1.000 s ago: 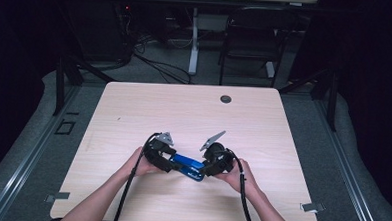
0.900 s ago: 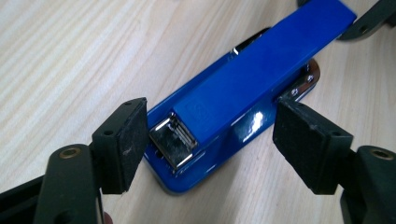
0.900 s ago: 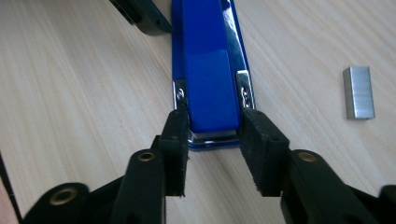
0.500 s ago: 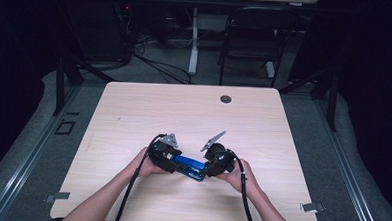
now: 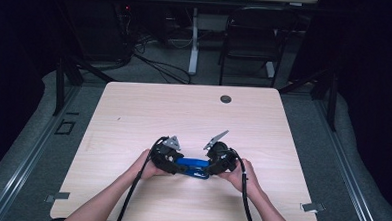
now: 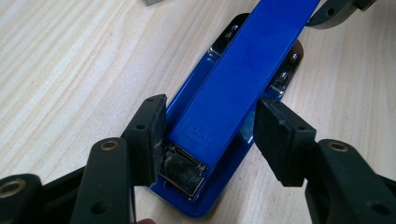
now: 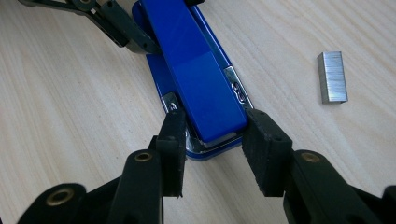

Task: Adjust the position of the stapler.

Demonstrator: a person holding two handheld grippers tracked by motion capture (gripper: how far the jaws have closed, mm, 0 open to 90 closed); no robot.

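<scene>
the blue stapler (image 5: 191, 166) lies flat on the bench (image 5: 134, 113), rigid, fairly heavy, with a slick painted top arm. the left tongs (image 6: 210, 135), closing, straddle its nose with a gap. the right tongs (image 7: 211, 135) pinch its hinge end, beside the staple strip (image 7: 332, 77).
</scene>
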